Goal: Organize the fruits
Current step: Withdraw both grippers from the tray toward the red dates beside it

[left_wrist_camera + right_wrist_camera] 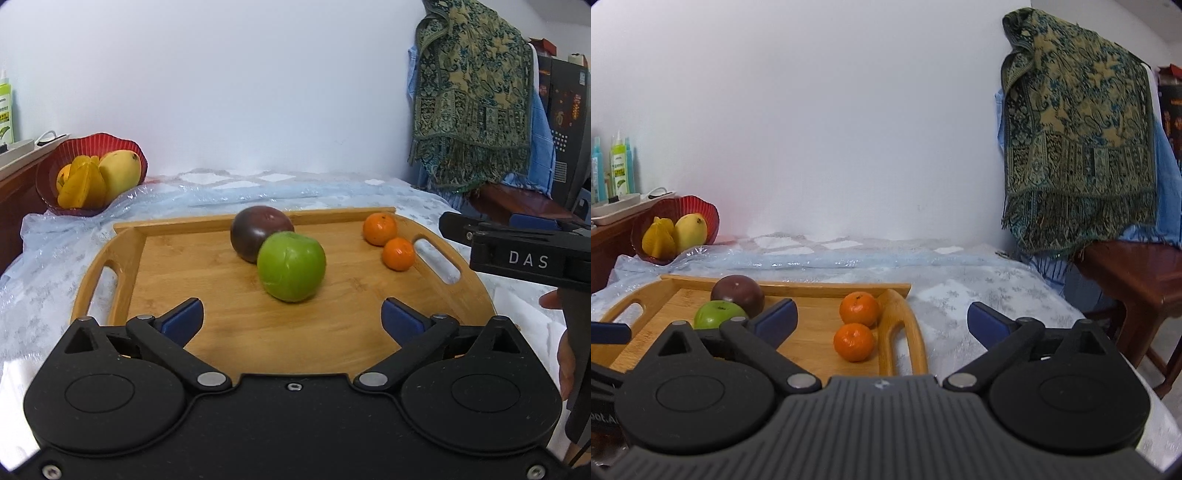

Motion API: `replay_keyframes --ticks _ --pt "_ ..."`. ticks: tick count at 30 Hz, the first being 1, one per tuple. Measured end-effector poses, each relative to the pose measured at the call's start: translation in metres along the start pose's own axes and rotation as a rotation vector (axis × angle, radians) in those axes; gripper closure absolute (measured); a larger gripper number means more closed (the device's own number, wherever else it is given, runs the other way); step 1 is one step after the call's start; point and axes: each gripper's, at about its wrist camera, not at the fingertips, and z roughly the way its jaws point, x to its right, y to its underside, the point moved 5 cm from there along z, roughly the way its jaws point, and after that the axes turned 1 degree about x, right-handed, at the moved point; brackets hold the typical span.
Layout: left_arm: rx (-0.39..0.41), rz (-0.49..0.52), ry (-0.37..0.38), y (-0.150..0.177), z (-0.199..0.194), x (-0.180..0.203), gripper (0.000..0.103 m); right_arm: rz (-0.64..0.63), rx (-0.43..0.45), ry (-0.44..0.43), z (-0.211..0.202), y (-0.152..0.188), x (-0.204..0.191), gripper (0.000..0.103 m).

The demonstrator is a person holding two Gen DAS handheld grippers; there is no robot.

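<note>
A wooden tray lies on the covered table and holds a green apple, a dark purple fruit behind it and two mandarins at its right. My left gripper is open and empty, just in front of the apple. My right gripper is open and empty over the tray's right handle, near the two mandarins. The apple and purple fruit show at its left. The right gripper's body shows in the left wrist view.
A red bowl with a mango and starfruit stands at the back left, also in the right wrist view. A patterned shawl hangs over a wooden chair at the right. Bottles stand far left.
</note>
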Motion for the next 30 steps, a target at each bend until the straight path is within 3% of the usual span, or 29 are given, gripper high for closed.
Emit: replay_keyframes --ticks 14,30 --pt "0.014 -0.031 -0.030 0.029 -0.020 0.004 0.000 -0.010 0.003 -0.044 -0.027 0.027 -0.013 0.001" --pt "0.038 -0.024 -0.023 0.052 -0.044 0.012 0.000 0.081 -0.013 -0.033 -0.056 0.059 -0.003 0.012"
